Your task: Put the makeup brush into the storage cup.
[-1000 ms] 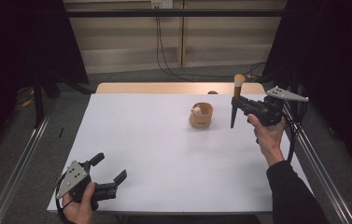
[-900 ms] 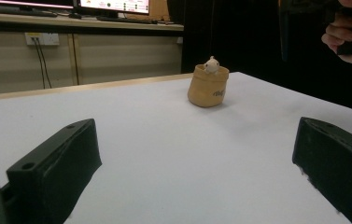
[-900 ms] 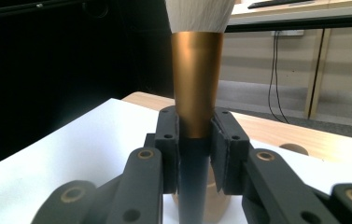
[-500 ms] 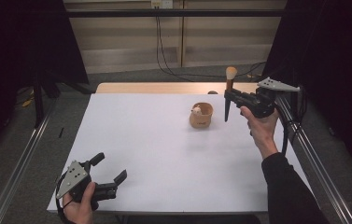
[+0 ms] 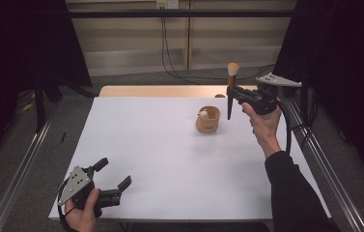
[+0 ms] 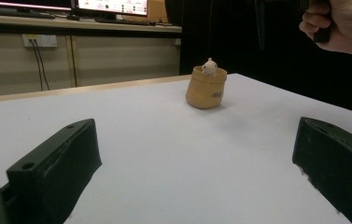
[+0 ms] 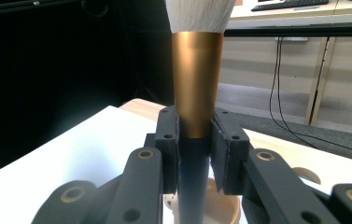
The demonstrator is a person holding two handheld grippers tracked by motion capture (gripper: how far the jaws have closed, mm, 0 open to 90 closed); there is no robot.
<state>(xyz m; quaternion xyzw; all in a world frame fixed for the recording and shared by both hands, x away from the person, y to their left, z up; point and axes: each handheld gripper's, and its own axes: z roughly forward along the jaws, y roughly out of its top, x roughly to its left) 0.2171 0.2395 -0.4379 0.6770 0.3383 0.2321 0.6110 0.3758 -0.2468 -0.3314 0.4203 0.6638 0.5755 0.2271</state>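
While the right tool point(image 5: 231, 93) clamps a makeup brush point(image 5: 231, 79) upright above the worktop point(image 5: 160, 159), a tan pot point(image 5: 208, 119) sits just beside it. The left tool point(image 5: 114, 181) rests with its jaws apart, gripping nothing.

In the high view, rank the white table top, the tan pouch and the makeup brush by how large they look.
1. White table top, by far the largest.
2. Makeup brush, held upright in the right tongs: longest, but thin.
3. Tan pouch: shorter, bulkier. Their order is unsure.

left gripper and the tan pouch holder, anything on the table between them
Nothing: in the left gripper view, bare white table runs from the open left gripper to the tan fabric pouch holder.
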